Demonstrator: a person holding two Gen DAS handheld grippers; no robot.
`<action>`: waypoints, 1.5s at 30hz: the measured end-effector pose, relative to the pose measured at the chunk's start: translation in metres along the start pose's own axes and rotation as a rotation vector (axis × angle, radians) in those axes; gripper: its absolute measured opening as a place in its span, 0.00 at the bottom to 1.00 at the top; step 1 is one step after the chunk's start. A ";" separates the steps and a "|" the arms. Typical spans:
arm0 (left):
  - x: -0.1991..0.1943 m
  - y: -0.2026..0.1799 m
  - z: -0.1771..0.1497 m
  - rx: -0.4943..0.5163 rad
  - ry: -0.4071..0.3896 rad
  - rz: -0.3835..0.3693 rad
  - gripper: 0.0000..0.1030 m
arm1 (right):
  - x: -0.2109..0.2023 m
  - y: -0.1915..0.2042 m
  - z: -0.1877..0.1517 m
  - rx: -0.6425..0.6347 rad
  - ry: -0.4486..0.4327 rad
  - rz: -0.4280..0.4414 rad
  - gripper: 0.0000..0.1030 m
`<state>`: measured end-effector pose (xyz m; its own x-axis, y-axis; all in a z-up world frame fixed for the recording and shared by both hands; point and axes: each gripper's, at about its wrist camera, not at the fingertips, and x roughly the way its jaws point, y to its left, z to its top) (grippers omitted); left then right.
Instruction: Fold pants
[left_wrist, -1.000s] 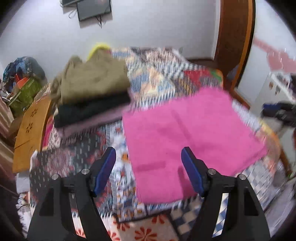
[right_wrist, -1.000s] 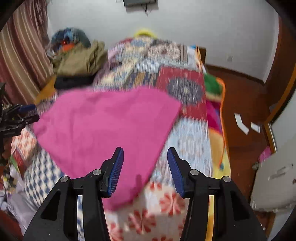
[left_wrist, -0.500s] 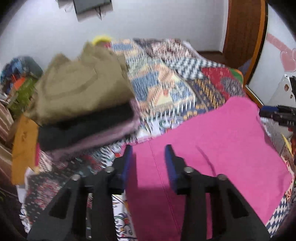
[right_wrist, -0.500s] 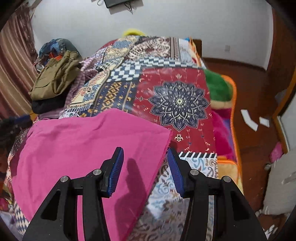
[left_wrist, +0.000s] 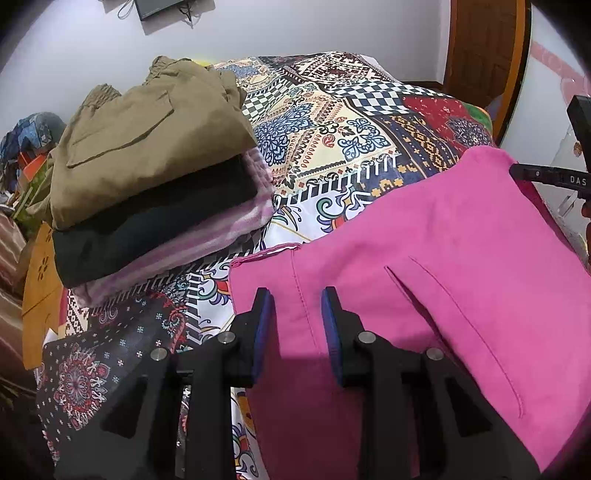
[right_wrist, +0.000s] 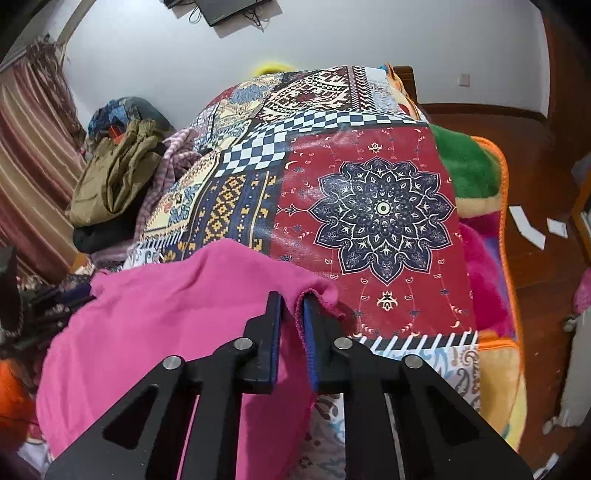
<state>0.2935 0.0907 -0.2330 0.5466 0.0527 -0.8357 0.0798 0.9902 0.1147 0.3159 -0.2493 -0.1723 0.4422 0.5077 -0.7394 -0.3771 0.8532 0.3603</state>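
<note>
The pink pants (left_wrist: 424, 258) lie folded on the patterned bedspread (left_wrist: 332, 125). My left gripper (left_wrist: 295, 306) stands over their near left corner with its jaws partly closed, the pink cloth between them, a gap still showing. My right gripper (right_wrist: 291, 310) is shut on the far right corner of the pink pants (right_wrist: 166, 314), and the cloth bunches up between its blue pads. The right gripper's tip also shows at the right edge of the left wrist view (left_wrist: 546, 177).
A stack of folded clothes (left_wrist: 147, 173), olive on top, then black and striped pink, sits on the bedspread to the left; it also shows in the right wrist view (right_wrist: 114, 184). A wooden chair (left_wrist: 38, 295) stands beside the bed. The bed's right edge drops to a wooden floor (right_wrist: 535, 166).
Both grippers moved forward and down onto the pink pants. The right gripper closed on the corner; the left gripper's jaws narrowed over the cloth.
</note>
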 end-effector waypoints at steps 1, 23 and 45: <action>0.000 0.001 -0.001 -0.007 0.000 -0.003 0.28 | -0.003 0.000 -0.001 -0.002 -0.020 -0.013 0.07; 0.001 0.045 0.015 -0.023 0.000 -0.033 0.74 | 0.026 0.048 0.034 -0.240 0.098 -0.007 0.42; 0.015 0.037 0.016 -0.119 -0.009 -0.230 0.19 | 0.051 0.054 0.028 -0.329 0.092 -0.056 0.08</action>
<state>0.3179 0.1255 -0.2325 0.5324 -0.1765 -0.8279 0.1049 0.9842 -0.1424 0.3413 -0.1738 -0.1747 0.4004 0.4356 -0.8062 -0.6034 0.7875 0.1258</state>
